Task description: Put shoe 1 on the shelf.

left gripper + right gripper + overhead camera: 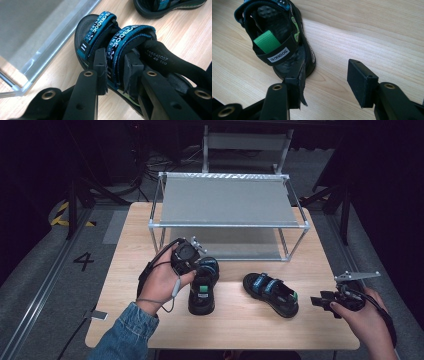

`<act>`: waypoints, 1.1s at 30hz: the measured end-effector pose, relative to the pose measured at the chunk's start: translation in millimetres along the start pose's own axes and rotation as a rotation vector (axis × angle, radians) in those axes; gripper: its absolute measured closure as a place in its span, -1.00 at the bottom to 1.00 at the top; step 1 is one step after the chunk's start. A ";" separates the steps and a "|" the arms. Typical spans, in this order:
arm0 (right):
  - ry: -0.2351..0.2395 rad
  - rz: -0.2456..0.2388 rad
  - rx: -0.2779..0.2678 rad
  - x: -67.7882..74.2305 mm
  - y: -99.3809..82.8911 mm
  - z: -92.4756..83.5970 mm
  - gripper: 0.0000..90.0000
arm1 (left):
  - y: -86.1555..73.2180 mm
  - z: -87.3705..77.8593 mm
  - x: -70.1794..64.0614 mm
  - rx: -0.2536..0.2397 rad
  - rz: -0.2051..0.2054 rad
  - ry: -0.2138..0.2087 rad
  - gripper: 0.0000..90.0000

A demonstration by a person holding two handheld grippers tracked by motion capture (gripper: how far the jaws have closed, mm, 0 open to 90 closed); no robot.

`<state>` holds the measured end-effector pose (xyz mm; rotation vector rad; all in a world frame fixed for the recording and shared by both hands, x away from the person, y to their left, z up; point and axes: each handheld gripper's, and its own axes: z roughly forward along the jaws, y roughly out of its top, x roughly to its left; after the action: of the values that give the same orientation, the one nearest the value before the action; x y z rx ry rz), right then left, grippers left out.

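Item: left sandal, strap clamped in my left jaws; right sandal just ahead of my spread, empty right jaws, heel nearest.

My left gripper has its jaws pinched on the nearer blue strap of a black sandal; second strap lies just beyond; sandal over the wooden table; metal rack frame at left; another sandal beyond.

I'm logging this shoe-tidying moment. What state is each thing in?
Left black sandal with teal straps: straps fastened, one strap clamped by the left gripper.
Right black sandal with teal straps: flat on the wooden table, free.
Right gripper: open, empty.
Two-tier grey shelf rack: both tiers bare.
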<state>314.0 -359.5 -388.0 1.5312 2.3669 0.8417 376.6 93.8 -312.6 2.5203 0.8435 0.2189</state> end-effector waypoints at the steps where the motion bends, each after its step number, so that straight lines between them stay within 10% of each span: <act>1: 0.002 0.001 -0.003 0.3 0.1 -0.2 0.10 | 2.1 -2.5 -0.1 -0.003 0.002 0.005 0.68; 33: -0.004 0.002 -0.005 -3.7 -1.0 -4.9 0.15 | 56.5 -64.7 4.4 -0.083 0.020 0.017 0.67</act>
<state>312.7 -364.8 -385.1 1.5328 2.3593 0.8438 391.0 81.7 -228.7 2.4532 0.8001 0.2772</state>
